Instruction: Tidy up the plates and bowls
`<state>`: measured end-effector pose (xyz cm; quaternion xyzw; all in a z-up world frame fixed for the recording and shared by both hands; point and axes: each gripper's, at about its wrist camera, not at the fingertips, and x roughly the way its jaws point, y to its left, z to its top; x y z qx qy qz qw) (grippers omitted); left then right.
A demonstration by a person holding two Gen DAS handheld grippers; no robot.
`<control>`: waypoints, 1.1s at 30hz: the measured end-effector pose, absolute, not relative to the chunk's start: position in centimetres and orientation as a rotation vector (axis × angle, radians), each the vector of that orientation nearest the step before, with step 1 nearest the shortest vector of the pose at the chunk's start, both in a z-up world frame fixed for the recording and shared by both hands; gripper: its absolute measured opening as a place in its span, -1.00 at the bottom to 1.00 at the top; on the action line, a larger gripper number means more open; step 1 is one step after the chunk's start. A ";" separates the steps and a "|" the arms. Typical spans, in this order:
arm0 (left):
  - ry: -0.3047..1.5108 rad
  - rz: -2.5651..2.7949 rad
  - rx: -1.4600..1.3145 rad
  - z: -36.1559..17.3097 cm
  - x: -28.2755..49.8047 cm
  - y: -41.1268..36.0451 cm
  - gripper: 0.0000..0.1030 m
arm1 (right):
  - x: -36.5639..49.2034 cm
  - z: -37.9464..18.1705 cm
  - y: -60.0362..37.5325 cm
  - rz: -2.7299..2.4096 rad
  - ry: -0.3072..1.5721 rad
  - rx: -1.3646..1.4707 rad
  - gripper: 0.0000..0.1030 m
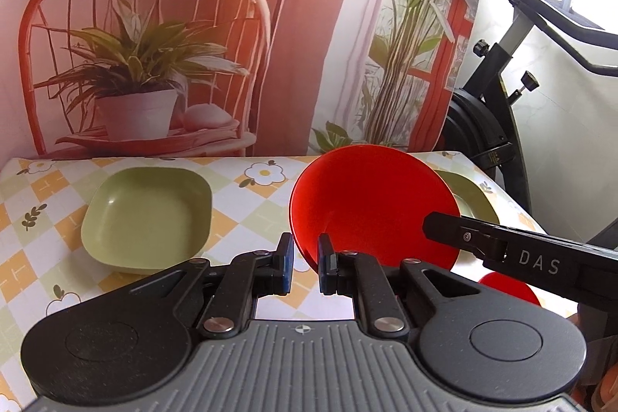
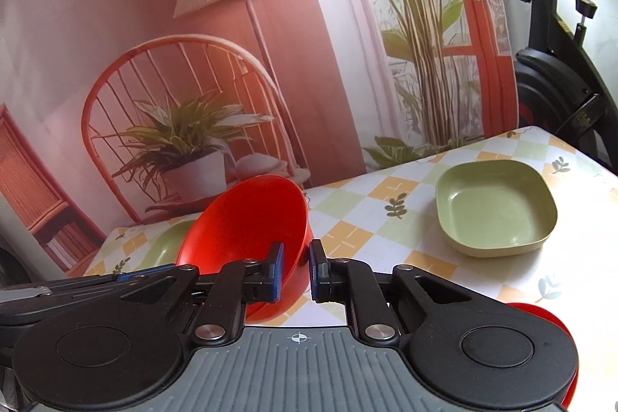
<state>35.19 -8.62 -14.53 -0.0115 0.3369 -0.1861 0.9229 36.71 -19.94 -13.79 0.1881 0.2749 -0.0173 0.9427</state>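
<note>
Tabletop [image 1: 247,203] first: it wears a checked cloth of orange, pale green and white squares with printed flowers and leaf sprigs. Behind it we see a printed backdrop [image 1: 193,6] showing a red rattan chair, a potted plant, a lamp and tall green stems, and to the right of the backdrop a black exercise bike [image 1: 498,111] against a bright window.

From the left wrist view, a green square dish [image 1: 148,219] sits on the cloth ahead and to the left of the left hand-held gripper [image 1: 305,257]. That gripper has its blue-padded jaws closed on the near rim of a red bowl [image 1: 370,203], which is tilted up with its inside facing the camera. Just behind the bowl, to the right, we make out the edge of a second green dish [image 1: 469,195]. The black body of the right hand-held gripper crosses in from the right, its tip over the bowl's right side. Below it a second red piece [image 1: 510,288] shows, mostly hidden.

From the right wrist view, the right hand-held gripper [image 2: 295,269] pinches the same red bowl [image 2: 247,234] at its rim, one pad inside and one outside. The first green dish [image 2: 164,246] peeks out left of the bowl, and the second [image 2: 496,209] rests on the cloth ahead and to the right. At the lower right a red edge [image 2: 540,315] shows behind the gripper body; we cannot tell what it is.
</note>
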 end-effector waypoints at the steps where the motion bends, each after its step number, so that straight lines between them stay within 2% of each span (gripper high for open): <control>1: 0.687 -0.389 -0.021 -14.4 35.0 -8.8 -0.74 | 36.4 -13.7 -20.1 -0.037 0.556 0.377 -0.76; 33: 0.712 -0.608 0.023 -14.6 31.3 -14.3 -0.74 | 28.7 -14.3 -26.3 -0.114 0.610 0.387 -0.75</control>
